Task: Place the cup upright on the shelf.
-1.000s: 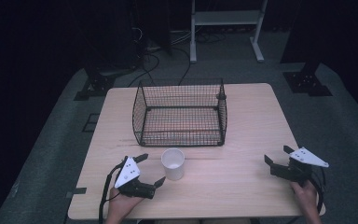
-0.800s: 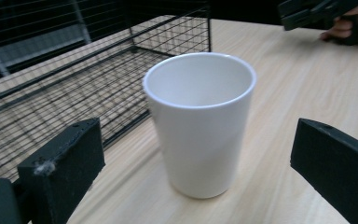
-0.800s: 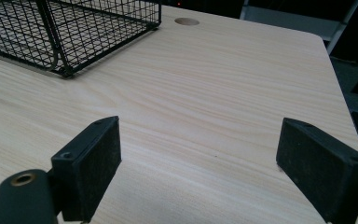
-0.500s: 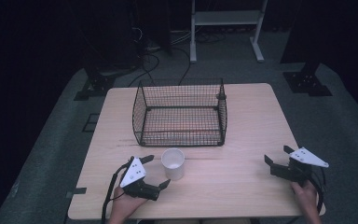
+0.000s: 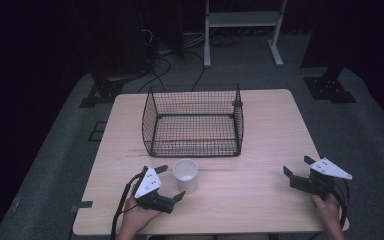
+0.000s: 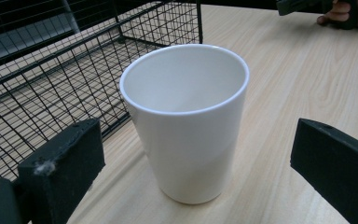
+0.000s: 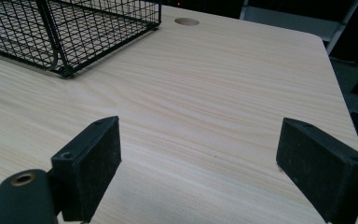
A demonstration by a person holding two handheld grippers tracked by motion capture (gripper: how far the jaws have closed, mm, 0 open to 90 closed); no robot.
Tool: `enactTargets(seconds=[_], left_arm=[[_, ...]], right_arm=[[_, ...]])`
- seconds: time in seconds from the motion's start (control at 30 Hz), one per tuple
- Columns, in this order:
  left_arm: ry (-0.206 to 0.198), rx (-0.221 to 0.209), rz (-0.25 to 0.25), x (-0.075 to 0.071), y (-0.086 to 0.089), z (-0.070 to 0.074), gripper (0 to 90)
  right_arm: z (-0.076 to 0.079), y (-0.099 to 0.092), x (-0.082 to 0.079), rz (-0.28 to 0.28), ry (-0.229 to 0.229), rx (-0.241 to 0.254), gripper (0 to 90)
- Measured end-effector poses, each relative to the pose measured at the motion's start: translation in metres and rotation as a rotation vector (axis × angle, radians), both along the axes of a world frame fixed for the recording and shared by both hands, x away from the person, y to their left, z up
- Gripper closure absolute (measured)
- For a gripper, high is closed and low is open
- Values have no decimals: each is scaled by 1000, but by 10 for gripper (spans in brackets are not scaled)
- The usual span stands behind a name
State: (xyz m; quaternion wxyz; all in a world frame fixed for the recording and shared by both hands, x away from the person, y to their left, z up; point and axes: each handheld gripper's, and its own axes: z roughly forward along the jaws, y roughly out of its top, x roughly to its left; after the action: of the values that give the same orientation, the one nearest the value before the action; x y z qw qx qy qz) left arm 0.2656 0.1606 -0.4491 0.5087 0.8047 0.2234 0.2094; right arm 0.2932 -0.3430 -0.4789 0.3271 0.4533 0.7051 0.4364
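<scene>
Room: dark surroundings, grey carpet, one white metal stand behind the table, and cables on the floor near it.
Table: one pale wooden table with a light grain; one small round hole shows near its far edge in the right gripper view.
Basket: one black wire basket, rectangular and open at the top, stands on the far middle of the table; nothing can be seen inside it.
Cup: one white cup, upright with its mouth up and its inside bare, stands on the table just in front of the basket's near wall, apart from it.
Count of things on the table: one basket, one cup, two grippers held at its near edge.
Left gripper: left gripper sits at the near left of the table, held by the person's left hand, a grey three-cornered plate on top and a cable trailing behind.
Left jaws: spread wide, one on each side of the cup and neither touching it; in the left gripper view the cup stands between them with bare table on both sides.
Right gripper: right gripper sits at the near right of the table, held by the person's right hand, well apart from the cup.
Right jaws: spread wide with nothing but bare wood between them; a corner of the basket shows far off at upper left in the right gripper view.
</scene>
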Motion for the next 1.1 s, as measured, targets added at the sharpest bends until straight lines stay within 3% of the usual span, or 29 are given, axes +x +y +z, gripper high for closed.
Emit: enactTargets(seconds=[0.87, 1.1], left_arm=[[94, 76, -11, 26, -22, -6, 21], [94, 88, -21, 29, -27, -5, 44]], right_arm=[[0, 0, 0, 2, 0, 4, 131], [0, 0, 0, 2, 0, 4, 130]])
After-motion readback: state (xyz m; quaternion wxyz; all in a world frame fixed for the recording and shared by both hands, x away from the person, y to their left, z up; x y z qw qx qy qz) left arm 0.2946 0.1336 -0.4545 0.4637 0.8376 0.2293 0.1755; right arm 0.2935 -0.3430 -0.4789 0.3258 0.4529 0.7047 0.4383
